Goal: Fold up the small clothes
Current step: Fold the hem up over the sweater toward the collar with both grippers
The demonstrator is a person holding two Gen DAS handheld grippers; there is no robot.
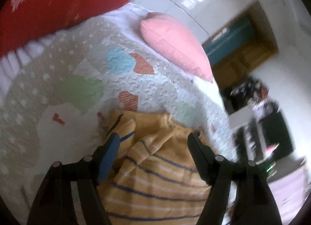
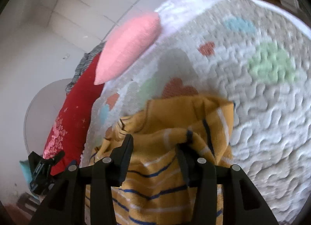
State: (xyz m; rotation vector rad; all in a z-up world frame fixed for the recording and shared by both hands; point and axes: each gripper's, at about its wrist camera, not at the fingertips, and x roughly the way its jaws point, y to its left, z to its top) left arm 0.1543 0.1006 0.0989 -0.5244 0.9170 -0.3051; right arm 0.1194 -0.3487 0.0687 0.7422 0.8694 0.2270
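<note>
- Spreading wide in the left wrist view, the left gripper [image 1: 153, 137] has its jaws parted over the yellow striped garment [image 1: 155, 176], with neither finger pressing the cloth.
- Parted jaws also show on the right gripper [image 2: 155, 143] in its own view; a fold of the same garment [image 2: 175, 166] bunches against the right-hand finger [image 2: 183, 156], though blur hides whether it is truly caught there.
- The garment lies crumpled on the quilted bedspread [image 1: 136, 81], which carries pastel patches.
- Farther back on the bedspread rests a pink cushion [image 1: 175, 44].
- Beside it, toward the bed's far end, sits a red pillow [image 1: 58, 5].
- Beyond the bed stand a pale tiled wall [image 1: 223, 1] and, blurred, a wooden cabinet [image 1: 243, 49].
</note>
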